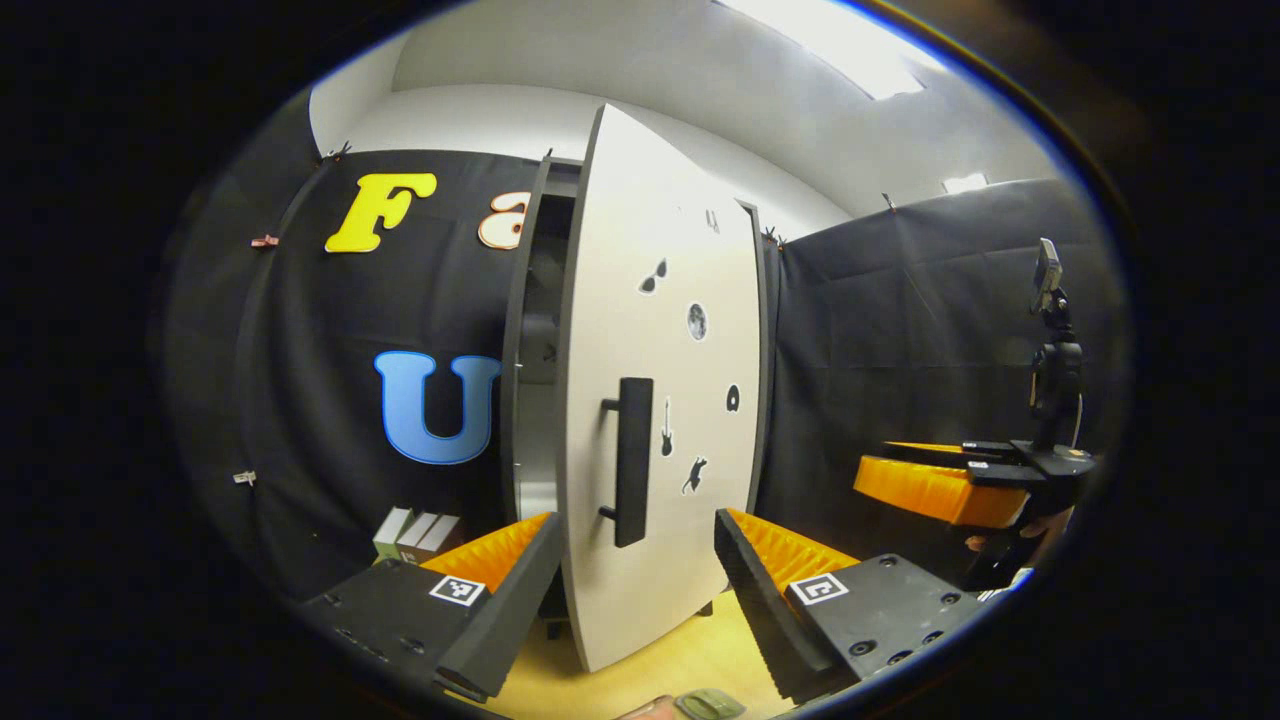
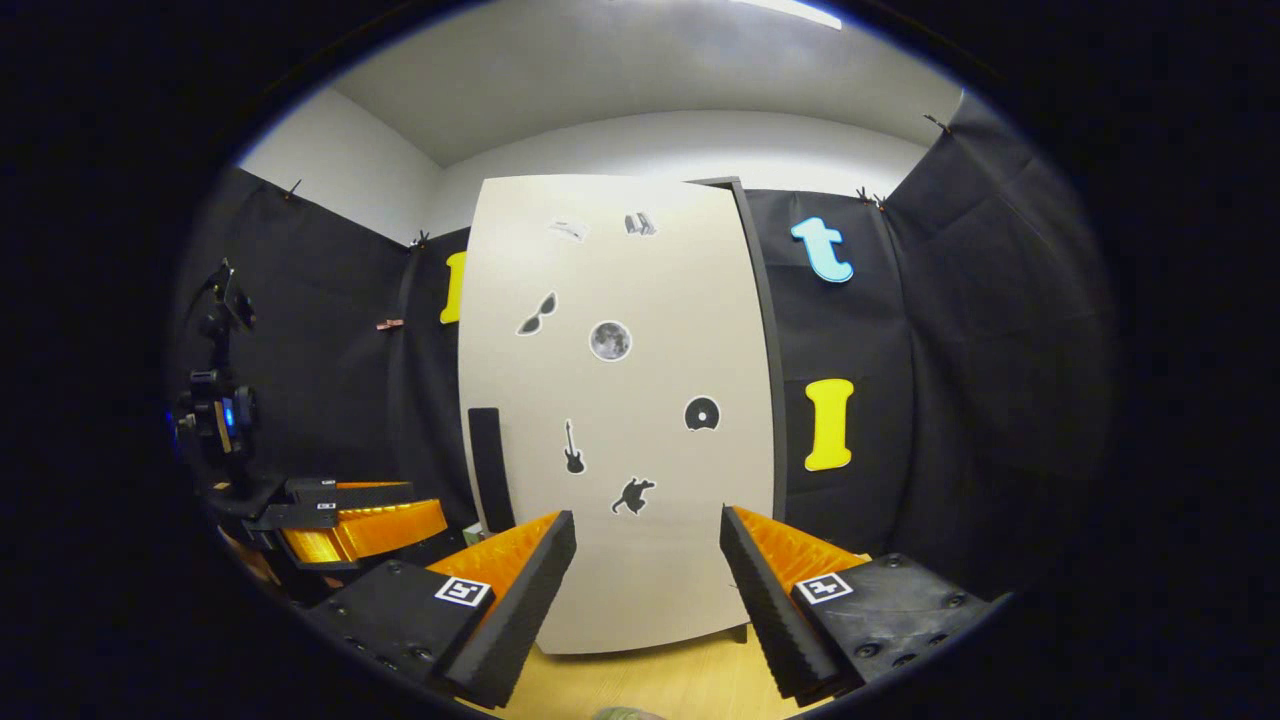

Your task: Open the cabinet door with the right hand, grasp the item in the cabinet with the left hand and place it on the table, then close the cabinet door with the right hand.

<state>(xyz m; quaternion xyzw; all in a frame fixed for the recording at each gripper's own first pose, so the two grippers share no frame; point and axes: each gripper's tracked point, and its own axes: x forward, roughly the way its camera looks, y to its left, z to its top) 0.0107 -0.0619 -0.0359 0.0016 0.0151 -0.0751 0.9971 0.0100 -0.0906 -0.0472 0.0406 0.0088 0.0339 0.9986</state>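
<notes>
The white cabinet door (image 1: 660, 400) carries small stickers and stands ajar, its black bar handle (image 1: 632, 460) facing me in the left gripper view. Through the gap I see the dim cabinet interior (image 1: 540, 380); I cannot make out any item in it. My left gripper (image 1: 638, 570) is open just in front of the handle, touching nothing. The right gripper (image 1: 940, 490) hovers off to the right, away from the door. In the right gripper view the door (image 2: 620, 420) faces me, handle (image 2: 490, 470) at its left edge. The right gripper (image 2: 648, 560) is open and empty, with the left gripper (image 2: 350, 530) at the lower left.
The cabinet stands on a light wooden table (image 1: 690, 650). Small white-and-green boxes (image 1: 415, 535) sit by the wall, left of the cabinet. A flat greenish thing (image 1: 710, 705) lies at the near table edge. Black cloth walls close the booth on all sides.
</notes>
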